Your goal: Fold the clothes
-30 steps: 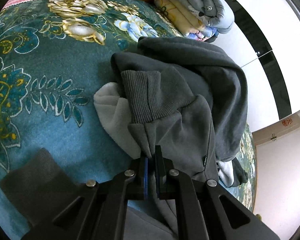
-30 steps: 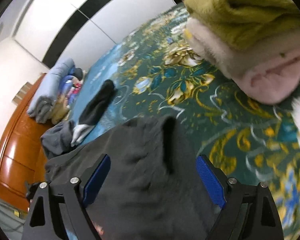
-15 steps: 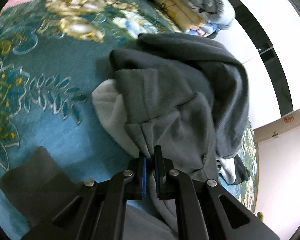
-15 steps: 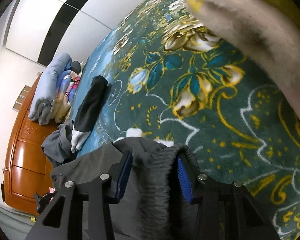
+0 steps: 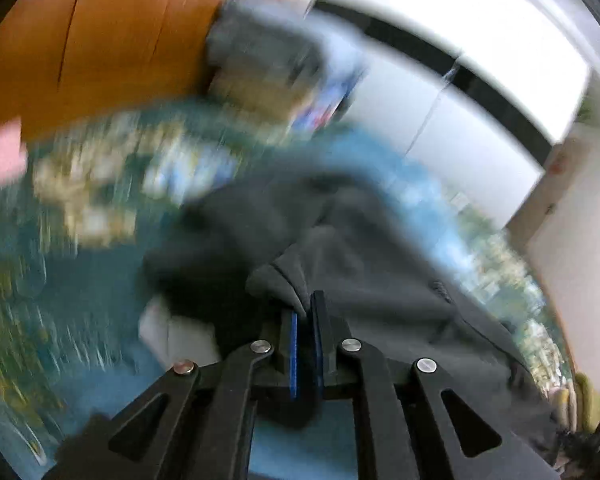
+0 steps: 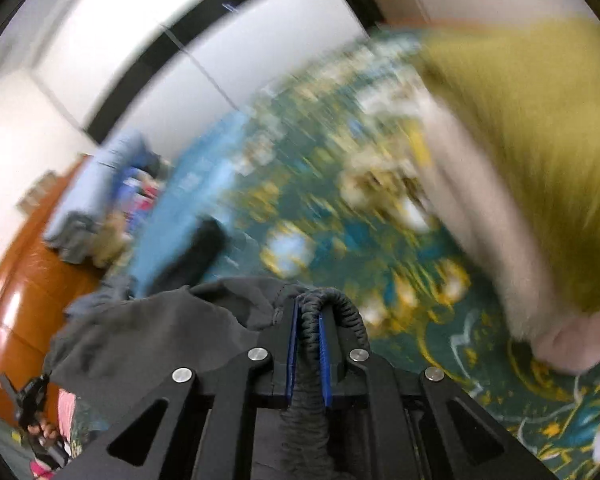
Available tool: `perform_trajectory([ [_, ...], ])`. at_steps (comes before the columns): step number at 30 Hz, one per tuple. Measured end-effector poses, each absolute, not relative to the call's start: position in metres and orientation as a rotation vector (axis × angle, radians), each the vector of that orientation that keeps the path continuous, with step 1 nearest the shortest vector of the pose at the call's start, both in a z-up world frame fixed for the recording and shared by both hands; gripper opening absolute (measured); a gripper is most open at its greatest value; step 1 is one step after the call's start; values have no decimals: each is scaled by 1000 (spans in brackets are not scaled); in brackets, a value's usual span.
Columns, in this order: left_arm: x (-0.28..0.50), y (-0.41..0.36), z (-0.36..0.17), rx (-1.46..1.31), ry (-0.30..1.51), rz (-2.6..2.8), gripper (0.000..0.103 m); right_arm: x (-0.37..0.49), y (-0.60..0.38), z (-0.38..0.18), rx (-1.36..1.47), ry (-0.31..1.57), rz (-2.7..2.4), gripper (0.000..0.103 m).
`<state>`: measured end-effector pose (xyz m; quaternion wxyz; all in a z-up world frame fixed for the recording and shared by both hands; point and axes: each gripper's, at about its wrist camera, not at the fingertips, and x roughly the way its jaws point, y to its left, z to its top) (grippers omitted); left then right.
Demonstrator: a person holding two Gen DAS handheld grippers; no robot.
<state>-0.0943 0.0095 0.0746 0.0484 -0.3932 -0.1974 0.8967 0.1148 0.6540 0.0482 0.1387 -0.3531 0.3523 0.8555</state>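
Observation:
A dark grey garment (image 5: 340,248) lies bunched on the teal floral bedspread (image 5: 80,280). My left gripper (image 5: 306,308) is shut on a fold of it; the cloth stretches away to the right. In the right wrist view my right gripper (image 6: 308,312) is shut on the garment's ribbed elastic band (image 6: 344,304), and the grey cloth (image 6: 140,336) hangs off to the left. Both views are motion-blurred.
A stack of folded bedding (image 5: 276,64) stands at the wooden headboard (image 5: 100,32). A pile of olive, beige and pink folded blankets (image 6: 520,160) sits at the right. A dark rolled item (image 6: 192,256) lies on the bedspread (image 6: 340,220). White wardrobe doors (image 5: 460,120) stand behind.
My right gripper closed on the ribbed band, which lay between open jaws before. Both grippers have swung upward, so the views tilt toward headboard and wall. The left stays shut on the garment.

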Motion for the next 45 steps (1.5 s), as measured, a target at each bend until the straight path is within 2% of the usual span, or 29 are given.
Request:
perform_trajectory([
  [3,-109,-3,32,-1410,-789,2635,7,112,658,23,-1074,1079,2403,10],
  [9,-107,-7,25,-1473,-821,2607,9,112,653,34,-1089,1028,2406,16],
  [10,-105,-8,28,-1477,-822,2601,14,116,648,41,-1083,988,2410,23],
  [11,-102,-9,31,-1484,-820,2601,18,119,643,49,-1076,947,2414,43],
  [13,-92,-12,35,-1484,-831,2591,26,127,632,63,-1056,878,2432,64],
  [14,-86,-15,37,-1475,-851,2580,34,133,626,71,-1030,871,2466,64],
  [16,-71,-27,40,-1452,-900,2564,40,149,609,85,-979,851,2532,67],
  [22,-27,-82,49,-1418,-1003,2617,44,211,565,91,-954,813,2595,72],
  [25,-2,-116,48,-1420,-1060,2673,48,251,566,80,-943,885,2520,72],
  [30,33,-149,20,-1503,-1160,2674,48,304,578,56,-902,1091,2384,74],
  [35,53,-141,-9,-1552,-1253,2528,48,335,582,30,-895,1277,2276,75],
  [45,52,-97,-32,-1574,-1217,2389,47,316,567,6,-885,1493,2289,76],
])
